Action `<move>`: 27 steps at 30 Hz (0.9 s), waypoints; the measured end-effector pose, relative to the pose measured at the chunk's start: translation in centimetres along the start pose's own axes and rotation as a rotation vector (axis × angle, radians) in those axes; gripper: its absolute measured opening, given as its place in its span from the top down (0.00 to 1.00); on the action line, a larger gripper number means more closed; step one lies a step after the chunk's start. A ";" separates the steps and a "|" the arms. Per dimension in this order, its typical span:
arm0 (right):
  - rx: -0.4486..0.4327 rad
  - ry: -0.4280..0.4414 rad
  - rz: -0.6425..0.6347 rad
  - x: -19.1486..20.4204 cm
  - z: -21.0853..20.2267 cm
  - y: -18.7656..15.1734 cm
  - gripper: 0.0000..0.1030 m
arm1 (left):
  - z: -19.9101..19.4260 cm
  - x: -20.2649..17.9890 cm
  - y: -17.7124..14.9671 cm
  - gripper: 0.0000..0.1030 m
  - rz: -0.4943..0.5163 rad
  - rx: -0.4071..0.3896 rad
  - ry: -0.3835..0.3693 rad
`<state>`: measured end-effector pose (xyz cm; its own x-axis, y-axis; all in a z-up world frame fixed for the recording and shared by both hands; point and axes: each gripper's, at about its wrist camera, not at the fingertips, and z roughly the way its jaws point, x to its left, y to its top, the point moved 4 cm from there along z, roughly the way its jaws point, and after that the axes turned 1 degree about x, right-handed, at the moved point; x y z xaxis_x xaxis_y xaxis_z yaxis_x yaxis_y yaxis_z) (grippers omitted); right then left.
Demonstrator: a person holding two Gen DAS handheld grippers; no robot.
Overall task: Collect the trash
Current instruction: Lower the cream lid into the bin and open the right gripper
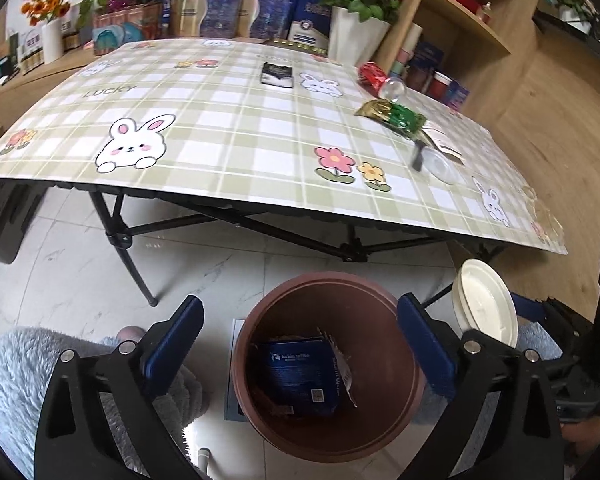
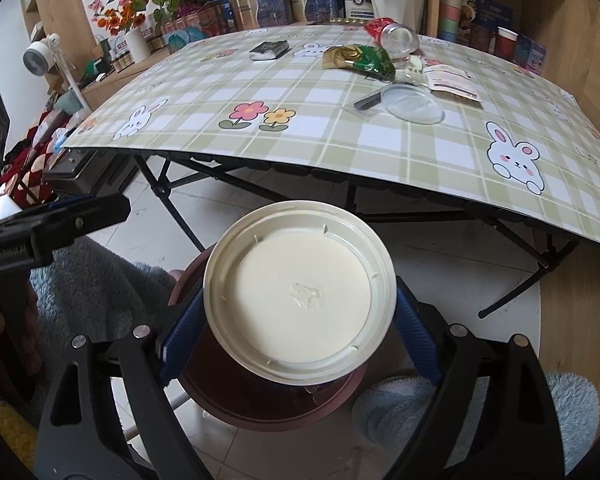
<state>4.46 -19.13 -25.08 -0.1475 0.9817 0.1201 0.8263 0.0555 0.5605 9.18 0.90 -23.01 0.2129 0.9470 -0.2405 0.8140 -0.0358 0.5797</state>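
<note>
The right gripper (image 2: 298, 322) pinches a cream plastic lid (image 2: 300, 298) by its edges between its two blue pads (image 2: 416, 338), holding it flat-faced toward the camera just above the brown bin (image 2: 268, 404) on the floor. From the left wrist view the same lid (image 1: 485, 307) appears edge-on at the right of the bin (image 1: 328, 364), slightly above and beside its rim.

The left gripper (image 1: 300, 344) hangs over the bin with its fingers spread wide and nothing between them. A blue coffee packet (image 1: 298, 378) lies at the bottom of the bin.

More trash sits on the checked table (image 1: 228, 128): a green and gold wrapper (image 1: 394, 116), a clear round lid (image 2: 414, 104), a red bottle (image 1: 374, 76) lying on its side, a black packet (image 1: 277, 74) and a white paper label (image 2: 454, 82).
</note>
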 end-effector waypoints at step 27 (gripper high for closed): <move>0.042 0.009 0.001 0.0 0.8 -0.4 0.12 | 0.1 1.5 0.2 0.08 -0.051 -0.002 0.046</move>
<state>4.56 -18.98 -26.02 -0.1512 0.9802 0.1279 0.8485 0.0623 0.5255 9.66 2.31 -23.33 0.1455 0.9614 -0.2336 0.8220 0.0139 0.5694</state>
